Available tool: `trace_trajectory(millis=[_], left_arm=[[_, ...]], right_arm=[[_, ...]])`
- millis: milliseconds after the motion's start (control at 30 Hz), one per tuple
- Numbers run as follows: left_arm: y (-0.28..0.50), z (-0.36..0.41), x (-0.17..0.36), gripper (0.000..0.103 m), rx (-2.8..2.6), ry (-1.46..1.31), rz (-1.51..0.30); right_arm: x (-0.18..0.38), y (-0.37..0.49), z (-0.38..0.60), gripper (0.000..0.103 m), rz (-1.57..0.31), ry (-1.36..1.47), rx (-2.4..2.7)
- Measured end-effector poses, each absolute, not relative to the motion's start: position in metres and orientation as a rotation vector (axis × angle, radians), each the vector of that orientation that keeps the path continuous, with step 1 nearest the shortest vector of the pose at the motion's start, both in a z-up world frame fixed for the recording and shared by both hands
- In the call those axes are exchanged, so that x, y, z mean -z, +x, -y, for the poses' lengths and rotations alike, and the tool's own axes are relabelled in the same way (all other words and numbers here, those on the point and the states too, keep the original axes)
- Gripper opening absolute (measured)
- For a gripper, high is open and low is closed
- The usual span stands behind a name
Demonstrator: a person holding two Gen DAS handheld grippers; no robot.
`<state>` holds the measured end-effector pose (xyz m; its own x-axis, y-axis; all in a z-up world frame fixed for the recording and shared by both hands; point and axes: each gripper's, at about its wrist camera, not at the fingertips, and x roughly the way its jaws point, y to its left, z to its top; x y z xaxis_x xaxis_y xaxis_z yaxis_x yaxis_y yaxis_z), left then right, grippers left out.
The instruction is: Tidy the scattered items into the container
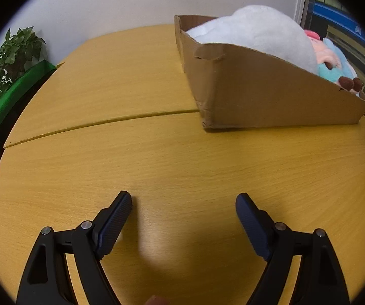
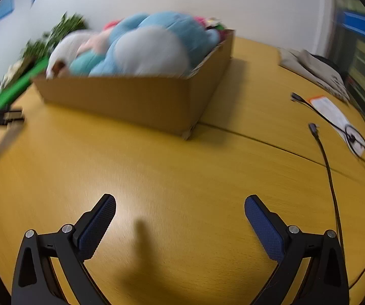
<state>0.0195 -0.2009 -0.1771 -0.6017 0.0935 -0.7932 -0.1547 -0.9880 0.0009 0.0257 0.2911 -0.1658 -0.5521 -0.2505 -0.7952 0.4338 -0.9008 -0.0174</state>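
1. Standing on the table (image 1: 131, 157), toward its far edge, the cardboard box (image 1: 271, 101) holds the soft toys (image 2: 144, 45), heaped above its rim.
2. Left gripper (image 1: 183, 198): jaws spread, nothing between them, above bare tabletop; box ahead and to its right, well apart.
3. Right gripper (image 2: 179, 200): jaws spread wide, empty; box ahead, slightly left.
4. Cables (image 2: 329, 167) lie near the table's right edge.
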Motion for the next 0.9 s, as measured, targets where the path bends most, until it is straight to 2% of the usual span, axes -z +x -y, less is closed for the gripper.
trace_trajectory(millis=[100,233,267,300,900], left_arm=[[0.017,0.206,0.175,0.088,-2.691,-1.327,-0.097],[0.012,0.21,0.174,0.09,-2.649,-1.316,-0.131],[0.01,0.21,0.175,0.094,-2.63,-1.312,-0.151],[0.009,0.217,0.177,0.103,-2.617,-1.319,-0.162],[-0.009,0.232,0.178,0.103,-2.514,-1.285,-0.216]], right_arm=[[0.178,0.025,-0.29,0.103,-0.354,1.226,2.408],[0.184,0.021,-0.298,0.103,-0.335,1.195,2.391],[0.185,0.019,-0.3,0.103,-0.332,1.19,2.386],[0.185,0.017,-0.302,0.103,-0.337,1.188,2.381],[0.184,-0.002,-0.335,0.103,-0.418,1.13,2.247]])
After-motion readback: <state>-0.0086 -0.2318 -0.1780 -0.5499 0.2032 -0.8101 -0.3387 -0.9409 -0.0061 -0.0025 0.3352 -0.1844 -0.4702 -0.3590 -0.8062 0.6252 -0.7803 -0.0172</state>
